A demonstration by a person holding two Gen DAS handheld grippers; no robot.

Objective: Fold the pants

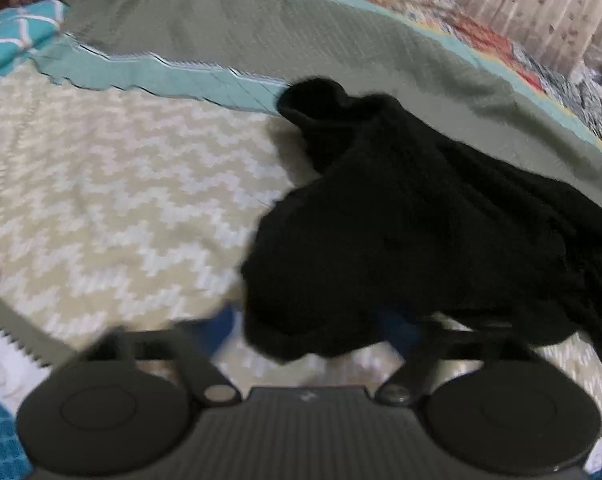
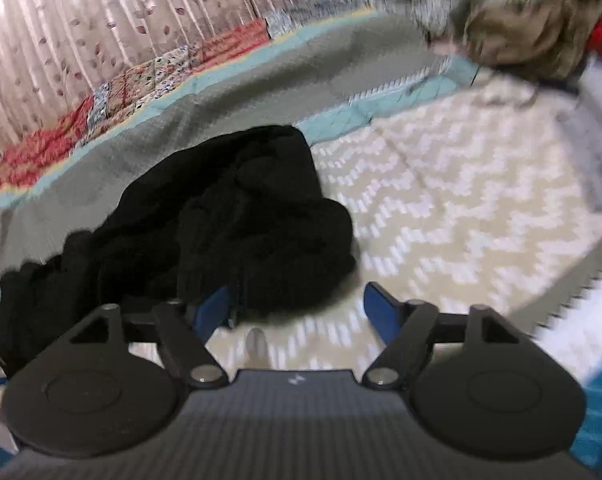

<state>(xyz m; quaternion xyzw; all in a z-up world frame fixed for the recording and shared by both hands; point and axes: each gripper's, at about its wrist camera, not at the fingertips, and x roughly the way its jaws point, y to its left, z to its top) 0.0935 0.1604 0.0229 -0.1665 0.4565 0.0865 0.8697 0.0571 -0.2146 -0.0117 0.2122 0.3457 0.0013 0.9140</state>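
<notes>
- The pants (image 1: 421, 220) lie in a black heap on the bed (image 1: 121, 200), at the edge of its grey stripe.
- My left tongs (image 1: 313, 320) look clamped on the heap's near edge, though blur and cloth hide the pads.
- My right tongs (image 2: 297, 308) stand open, empty, with one pad at the heap's near edge.
- I judge this the pick-up step: next the right must catch a second edge, then both spread the heap flat.

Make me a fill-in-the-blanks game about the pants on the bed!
1. The crumpled pants are coloured ____.
2. The cream blanket under them has a ____ pattern.
3. The right claw has ____ pads.
4. In the left wrist view, the pants drape over the left claw; the heap is not yet ____.

Missing words: black; zigzag; blue; folded
</notes>
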